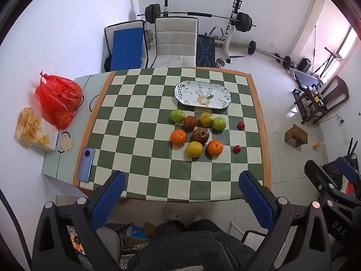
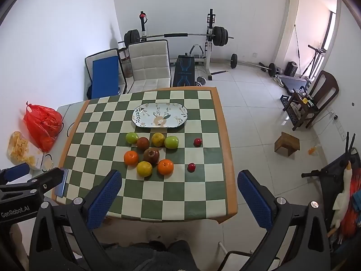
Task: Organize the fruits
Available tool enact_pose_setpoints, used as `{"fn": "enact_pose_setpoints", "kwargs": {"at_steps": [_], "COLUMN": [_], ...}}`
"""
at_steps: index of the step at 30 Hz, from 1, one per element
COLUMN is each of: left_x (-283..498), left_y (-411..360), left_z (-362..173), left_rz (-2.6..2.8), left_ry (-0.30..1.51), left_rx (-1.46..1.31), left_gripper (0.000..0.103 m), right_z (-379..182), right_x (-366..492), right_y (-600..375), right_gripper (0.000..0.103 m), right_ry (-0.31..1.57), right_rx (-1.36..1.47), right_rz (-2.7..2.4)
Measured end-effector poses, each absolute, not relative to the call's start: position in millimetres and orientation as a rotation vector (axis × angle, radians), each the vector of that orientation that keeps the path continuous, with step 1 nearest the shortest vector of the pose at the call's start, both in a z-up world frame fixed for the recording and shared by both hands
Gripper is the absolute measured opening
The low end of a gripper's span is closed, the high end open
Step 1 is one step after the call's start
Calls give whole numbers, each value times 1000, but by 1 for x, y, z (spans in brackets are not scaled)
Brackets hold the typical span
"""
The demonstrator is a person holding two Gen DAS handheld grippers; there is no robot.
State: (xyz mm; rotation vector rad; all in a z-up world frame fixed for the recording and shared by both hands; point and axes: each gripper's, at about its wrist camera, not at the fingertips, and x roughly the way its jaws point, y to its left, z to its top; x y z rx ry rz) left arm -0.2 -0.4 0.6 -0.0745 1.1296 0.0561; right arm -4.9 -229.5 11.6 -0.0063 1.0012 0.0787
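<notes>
Green apples (image 1: 177,115) 2; oranges (image 1: 178,136) 2; plate (image 1: 202,94) 1; both hand-held grippers (image 1: 182,199) (image 2: 179,197) released

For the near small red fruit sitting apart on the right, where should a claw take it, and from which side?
Grip the near red fruit across its round middle, coming from above with the right claw. It stands alone on the cloth, apart from the orange, so both fingers have room either side. It is small and round, so it may roll; close centred.

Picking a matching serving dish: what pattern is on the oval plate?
The oval plate is white with leafy floral sprigs and a tan deer in the centre; clearest in the right wrist view.
</notes>
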Motion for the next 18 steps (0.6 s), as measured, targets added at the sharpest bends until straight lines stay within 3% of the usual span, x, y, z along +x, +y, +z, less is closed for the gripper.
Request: {"fn": "enact_pose_setpoints", "kwargs": {"at_steps": [18], "left_x": [-2], "left_y": [0], "left_z": [4], "left_rz": [63], "left_ry": [1129], "left_rx": [-82], "left_gripper": [103], "right_z": [16], "right_x": [-10], "right_y": [-230], "right_gripper": [103], "right_ry": [998], "right_rx": [3], "right_rz": [83]}}
